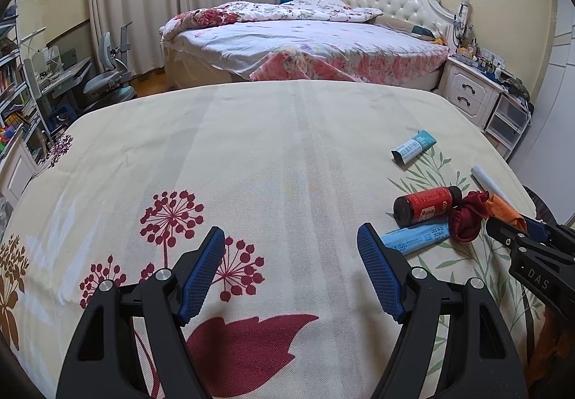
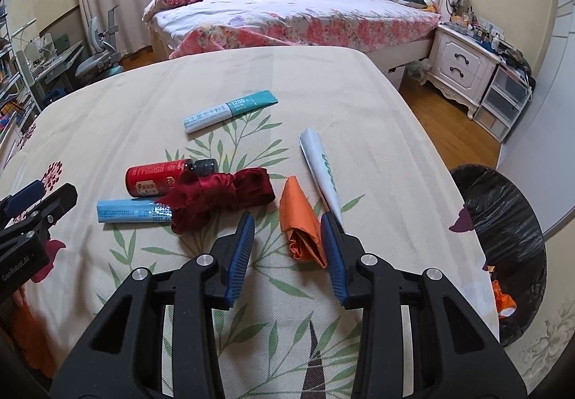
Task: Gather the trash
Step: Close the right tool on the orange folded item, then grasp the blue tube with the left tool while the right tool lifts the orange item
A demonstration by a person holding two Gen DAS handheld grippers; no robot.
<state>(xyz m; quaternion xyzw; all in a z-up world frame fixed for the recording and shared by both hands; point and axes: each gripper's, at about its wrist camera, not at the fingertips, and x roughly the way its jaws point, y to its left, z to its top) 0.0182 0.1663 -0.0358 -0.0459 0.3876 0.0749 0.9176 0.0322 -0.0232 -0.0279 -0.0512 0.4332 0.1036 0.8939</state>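
On the desk (image 2: 107, 118) lie six scraps; the orange wrapper (image 2: 303, 223) sits between the parted right tongs (image 2: 287, 219); left tongs (image 1: 291, 241) apart, empty.

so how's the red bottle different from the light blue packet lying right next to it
The red bottle is round and rigid with a dark cap; the light blue packet is a slim, soft sachet. The bottle lies farther from the grippers, the packet nearer. Both lie on their sides on the tablecloth, partly covered by the dark red cloth.
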